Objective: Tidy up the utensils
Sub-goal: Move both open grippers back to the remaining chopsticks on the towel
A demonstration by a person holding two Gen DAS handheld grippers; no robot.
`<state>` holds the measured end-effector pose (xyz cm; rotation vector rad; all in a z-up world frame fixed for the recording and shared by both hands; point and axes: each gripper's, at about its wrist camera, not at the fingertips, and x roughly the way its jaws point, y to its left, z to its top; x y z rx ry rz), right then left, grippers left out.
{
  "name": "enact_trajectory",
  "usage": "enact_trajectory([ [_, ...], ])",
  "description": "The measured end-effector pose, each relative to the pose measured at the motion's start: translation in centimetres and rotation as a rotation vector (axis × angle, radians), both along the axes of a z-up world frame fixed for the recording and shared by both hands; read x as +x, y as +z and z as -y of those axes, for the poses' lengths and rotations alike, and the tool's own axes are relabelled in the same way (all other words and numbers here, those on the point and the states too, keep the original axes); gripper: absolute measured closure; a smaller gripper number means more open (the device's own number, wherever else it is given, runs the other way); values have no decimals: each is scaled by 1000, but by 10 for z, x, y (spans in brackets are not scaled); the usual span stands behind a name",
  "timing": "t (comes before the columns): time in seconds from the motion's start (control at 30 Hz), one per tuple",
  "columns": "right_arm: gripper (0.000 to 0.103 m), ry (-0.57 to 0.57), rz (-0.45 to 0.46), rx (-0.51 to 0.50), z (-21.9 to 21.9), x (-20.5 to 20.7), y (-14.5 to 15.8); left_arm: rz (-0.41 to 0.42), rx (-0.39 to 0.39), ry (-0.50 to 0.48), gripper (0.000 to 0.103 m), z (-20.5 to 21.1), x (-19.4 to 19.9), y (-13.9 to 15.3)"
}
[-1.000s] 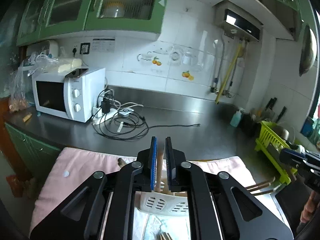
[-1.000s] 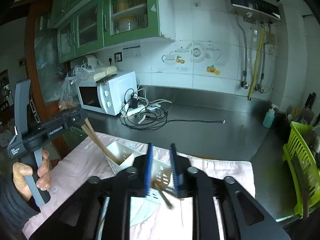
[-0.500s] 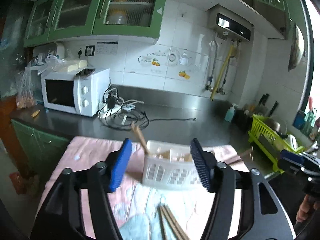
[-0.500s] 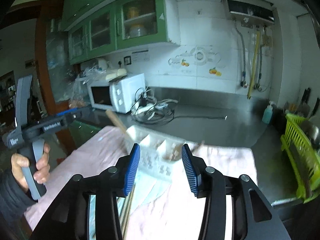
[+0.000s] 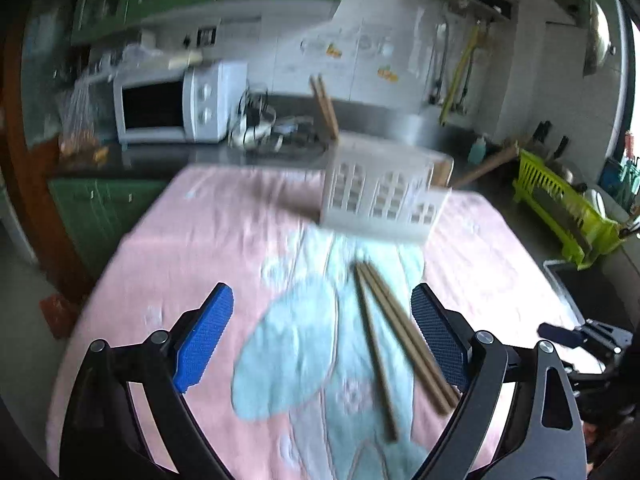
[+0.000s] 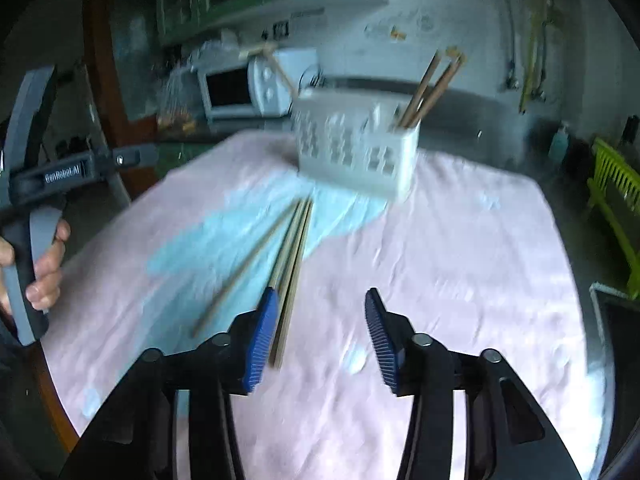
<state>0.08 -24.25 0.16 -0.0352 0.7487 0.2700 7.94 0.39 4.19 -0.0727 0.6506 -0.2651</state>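
A white slotted utensil caddy (image 5: 384,196) stands on the pink cloth (image 5: 208,240), with chopsticks (image 5: 325,106) sticking out of it. In the right wrist view the caddy (image 6: 354,148) holds chopsticks (image 6: 430,88) at its right end. Several loose wooden chopsticks (image 5: 394,340) lie on the cloth's blue patch, also seen in the right wrist view (image 6: 290,256). My left gripper (image 5: 322,338) is open and empty, above the loose chopsticks. My right gripper (image 6: 320,338) is open and empty, its left finger beside the chopstick ends.
A white microwave (image 5: 176,106) and tangled cables (image 5: 272,132) sit on the steel counter behind the cloth. A lime dish rack (image 5: 560,208) stands at the right. The left gripper's handle and hand (image 6: 36,208) show at the left of the right wrist view.
Both grippers opened and pulled back from the caddy toward the near side of the cloth. The left let go of chopsticks in the caddy. The loose chopsticks now lie below both.
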Motion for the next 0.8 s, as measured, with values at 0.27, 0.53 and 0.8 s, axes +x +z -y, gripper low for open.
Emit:
enact_trajectory([
  [0.27, 77, 35, -90, -10, -16, -1, -42, -113, 28, -3, 13, -2, -21, -53],
  [0.53, 83, 52, -132, -26, -25, 7, -57, -152, 67, -39, 13, 7, -37, -77],
  [0.8, 88, 68, -149, -37, -32, 15, -62, -181, 109, -95, 13, 25, -47, -89],
])
